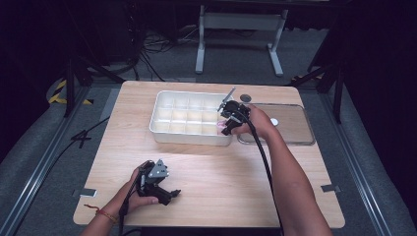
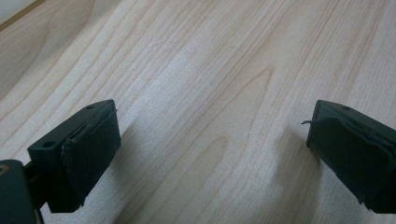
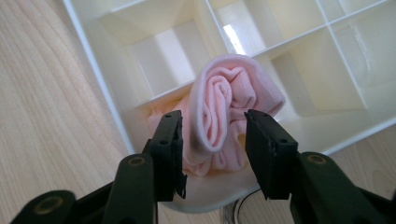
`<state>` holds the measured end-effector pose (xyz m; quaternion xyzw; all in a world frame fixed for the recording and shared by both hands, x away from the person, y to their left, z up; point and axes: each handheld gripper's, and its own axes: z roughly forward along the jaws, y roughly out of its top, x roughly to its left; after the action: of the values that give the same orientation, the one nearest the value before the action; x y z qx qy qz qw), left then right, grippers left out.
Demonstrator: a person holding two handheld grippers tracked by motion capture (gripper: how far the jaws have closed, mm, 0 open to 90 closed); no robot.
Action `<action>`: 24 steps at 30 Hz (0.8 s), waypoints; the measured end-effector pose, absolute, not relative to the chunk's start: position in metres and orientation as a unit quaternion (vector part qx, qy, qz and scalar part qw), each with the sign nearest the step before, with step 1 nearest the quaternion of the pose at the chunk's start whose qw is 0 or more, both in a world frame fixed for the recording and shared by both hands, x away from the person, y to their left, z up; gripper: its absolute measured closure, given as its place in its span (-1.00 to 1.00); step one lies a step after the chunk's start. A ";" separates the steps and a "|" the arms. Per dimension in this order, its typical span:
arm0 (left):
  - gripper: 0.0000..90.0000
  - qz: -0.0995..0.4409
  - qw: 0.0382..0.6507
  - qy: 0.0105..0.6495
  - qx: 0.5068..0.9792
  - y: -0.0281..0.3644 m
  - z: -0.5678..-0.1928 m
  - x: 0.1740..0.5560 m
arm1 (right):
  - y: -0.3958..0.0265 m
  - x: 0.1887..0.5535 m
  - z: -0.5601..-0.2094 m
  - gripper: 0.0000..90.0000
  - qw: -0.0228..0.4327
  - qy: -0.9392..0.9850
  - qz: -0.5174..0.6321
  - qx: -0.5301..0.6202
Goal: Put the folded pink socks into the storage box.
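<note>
The rolled pink cloth (image 3: 229, 109) sits in the near-right corner compartment of the white divided tray (image 1: 162, 129), its roll axis pointing up toward the right hand-held gripper (image 3: 212, 140). That gripper's jaws flank the roll, parted and seemingly clear of it. The left hand-held gripper (image 1: 164, 189), spread wide, rests well apart on the near-left tabletop (image 1: 221, 167).

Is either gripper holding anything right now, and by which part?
Nothing is held. The right gripper straddles the rolled pink cloth in the tray, jaws apart from it. The left gripper is open over the table.
</note>
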<state>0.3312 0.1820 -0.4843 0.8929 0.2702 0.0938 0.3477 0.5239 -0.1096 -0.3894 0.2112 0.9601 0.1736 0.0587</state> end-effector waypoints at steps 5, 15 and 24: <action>-0.93 0.093 0.348 0.270 0.893 0.182 -0.484 0.331 | -0.113 0.523 -0.380 0.58 0.074 0.946 0.224 0.223; -0.93 0.094 0.345 0.267 0.895 0.182 -0.484 0.331 | -0.098 0.526 -0.406 0.84 0.075 0.946 0.212 0.235; -0.93 0.094 0.347 0.269 0.894 0.182 -0.484 0.331 | -0.094 0.528 -0.416 0.90 0.073 0.954 0.171 0.234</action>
<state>0.3311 0.1821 -0.4843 0.8937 0.2690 0.0939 0.3467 0.5283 -0.0938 -0.4157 0.2345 0.9542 0.1711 0.0730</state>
